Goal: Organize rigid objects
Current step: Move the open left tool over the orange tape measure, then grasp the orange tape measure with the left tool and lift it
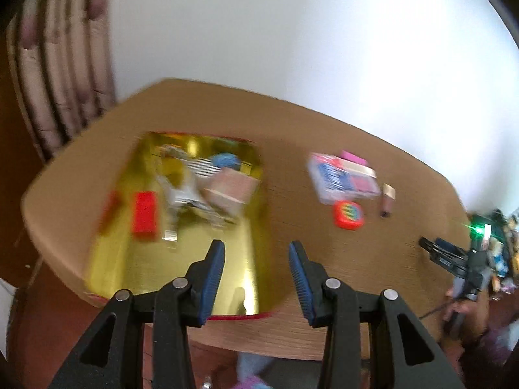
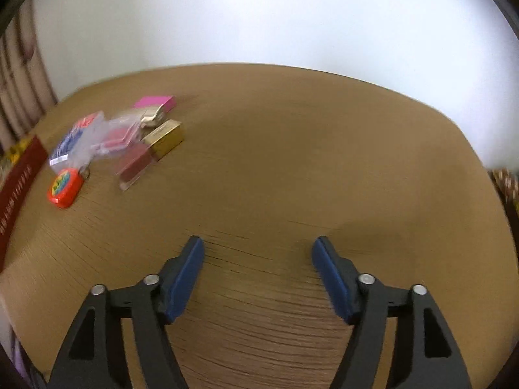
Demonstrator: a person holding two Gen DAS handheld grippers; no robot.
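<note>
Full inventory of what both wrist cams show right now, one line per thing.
table: 1, light brown wood, under everything
box: 1, gold lining, red outside, left part of the table
red block: 1, red, inside the box
blue round item: 1, blue, inside the box at the back
tan carton: 1, pinkish tan, inside the box
clear packet: 1, clear with blue and red contents, on the table right of the box
pink box: 1, magenta, behind the packet
gold-capped bottle: 1, gold cap, dark red body, lying flat
orange case: 1, orange with multicoloured top, nearest of the loose items
left claw: open, empty, above the box
right claw: open, empty, over bare table
</note>
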